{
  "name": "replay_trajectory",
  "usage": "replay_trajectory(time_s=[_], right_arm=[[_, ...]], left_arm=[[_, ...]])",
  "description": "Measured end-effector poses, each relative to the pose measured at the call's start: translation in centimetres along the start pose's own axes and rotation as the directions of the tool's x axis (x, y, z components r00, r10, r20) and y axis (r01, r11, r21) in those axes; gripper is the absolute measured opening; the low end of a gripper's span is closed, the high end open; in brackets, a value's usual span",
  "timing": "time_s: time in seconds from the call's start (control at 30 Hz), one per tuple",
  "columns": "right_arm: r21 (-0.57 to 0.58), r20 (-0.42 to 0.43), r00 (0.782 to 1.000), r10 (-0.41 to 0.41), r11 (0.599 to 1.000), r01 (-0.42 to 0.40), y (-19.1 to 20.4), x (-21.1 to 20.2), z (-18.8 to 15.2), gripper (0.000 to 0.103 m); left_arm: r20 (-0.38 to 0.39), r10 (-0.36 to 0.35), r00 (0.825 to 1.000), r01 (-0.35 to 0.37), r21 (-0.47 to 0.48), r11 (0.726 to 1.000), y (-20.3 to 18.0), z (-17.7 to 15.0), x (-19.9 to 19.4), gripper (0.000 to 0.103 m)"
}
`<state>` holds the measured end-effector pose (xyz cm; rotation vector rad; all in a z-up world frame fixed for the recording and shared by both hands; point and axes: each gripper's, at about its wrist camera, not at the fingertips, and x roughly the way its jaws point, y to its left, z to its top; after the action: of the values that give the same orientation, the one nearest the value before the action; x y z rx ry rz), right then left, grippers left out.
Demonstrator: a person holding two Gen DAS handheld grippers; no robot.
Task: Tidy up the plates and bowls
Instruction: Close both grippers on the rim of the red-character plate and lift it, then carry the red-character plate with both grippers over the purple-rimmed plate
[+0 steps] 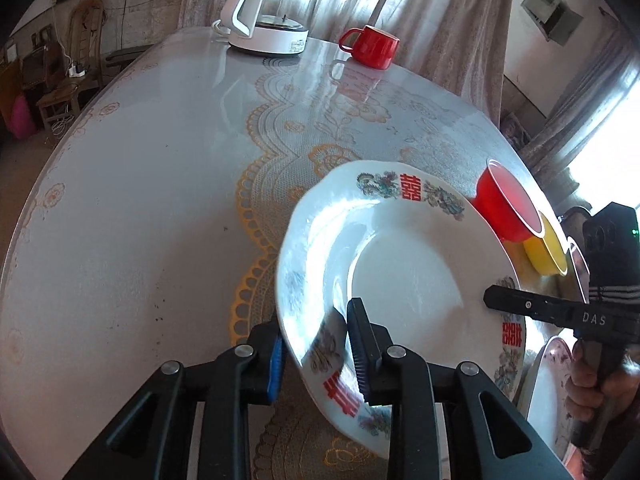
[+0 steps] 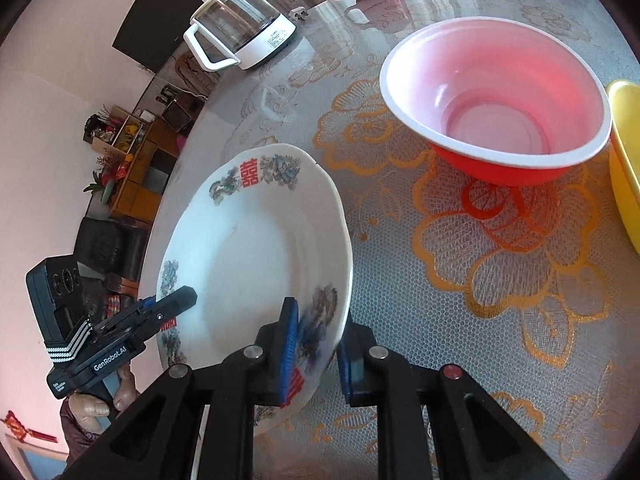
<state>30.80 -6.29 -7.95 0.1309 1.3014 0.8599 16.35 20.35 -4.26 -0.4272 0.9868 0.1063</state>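
Observation:
A white plate (image 1: pixel 400 264) with red characters and dragon prints on its rim hangs tilted over the table, held by both grippers. My left gripper (image 1: pixel 316 344) is shut on the plate's near rim, one pad under it and one on top. In the left wrist view my right gripper (image 1: pixel 504 300) clamps the opposite rim. The right wrist view shows the same plate (image 2: pixel 248 256) with my right gripper (image 2: pixel 318 350) shut on its edge and my left gripper (image 2: pixel 176 304) on the far left edge. A red bowl (image 2: pixel 496 96) and a yellow bowl (image 2: pixel 626 152) stand beside it.
A glass kettle on a white base (image 1: pixel 276 8) and a red mug (image 1: pixel 370 46) stand at the far end of the round lace-patterned table (image 1: pixel 140 200). Another pale plate (image 1: pixel 548 392) lies at the lower right. A person's hand holds each gripper's handle.

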Motion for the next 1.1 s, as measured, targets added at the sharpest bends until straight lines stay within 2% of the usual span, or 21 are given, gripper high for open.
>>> replay_trajectory(time_s=[0.07, 0.17, 0.37, 0.53, 0.77, 0.83, 0.97, 1.1], right_arm=[[-0.01, 0.007, 1.0, -0.02, 1.0, 0.02, 0.2, 0.1, 0.4, 0.019], [0.0, 0.011, 1.0, -0.003, 1.0, 0.003, 0.0, 0.8, 0.6, 0.02], [-0.029, 0.018, 0.999, -0.037, 0.999, 0.037, 0.1, 0.3, 0.2, 0.02], [0.033, 0.023, 1.0, -0.009, 0.999, 0.008, -1.4, -0.2, 0.0, 0.022], [0.012, 0.017, 1.0, 0.007, 1.0, -0.007, -1.5, -0.5, -0.8, 0.023], [0.003, 0.021, 1.0, -0.006, 1.0, 0.006, -1.4, -0.6, -1.0, 0.02], [0.002, 0.028, 0.999, -0.03, 1.0, 0.03, -1.4, -0.6, -0.8, 0.018], [0.01, 0.036, 0.999, -0.029, 1.0, 0.029, -1.7, -1.0, -0.6, 0.018]], left_arm=[[0.004, 0.007, 1.0, -0.007, 0.004, 1.0, -0.1, 0.6, 0.3, 0.03], [-0.012, 0.028, 1.0, -0.028, 0.005, 1.0, -0.4, 1.0, 0.9, 0.03], [-0.024, 0.014, 1.0, -0.013, 0.031, 0.999, -1.5, -0.8, 0.2, 0.03], [-0.028, 0.007, 1.0, -0.005, 0.06, 0.998, -2.8, -2.1, 0.0, 0.031], [0.003, 0.011, 1.0, -0.012, 0.045, 0.999, -3.0, -0.7, 1.2, 0.036], [0.009, 0.05, 0.999, -0.05, 0.041, 0.998, -3.4, -0.6, 1.2, 0.032], [0.009, 0.001, 1.0, -0.001, 0.037, 0.999, -3.7, -0.7, 1.1, 0.028], [0.037, 0.014, 0.999, -0.016, 0.048, 0.999, -4.5, -1.1, 0.4, 0.026]])
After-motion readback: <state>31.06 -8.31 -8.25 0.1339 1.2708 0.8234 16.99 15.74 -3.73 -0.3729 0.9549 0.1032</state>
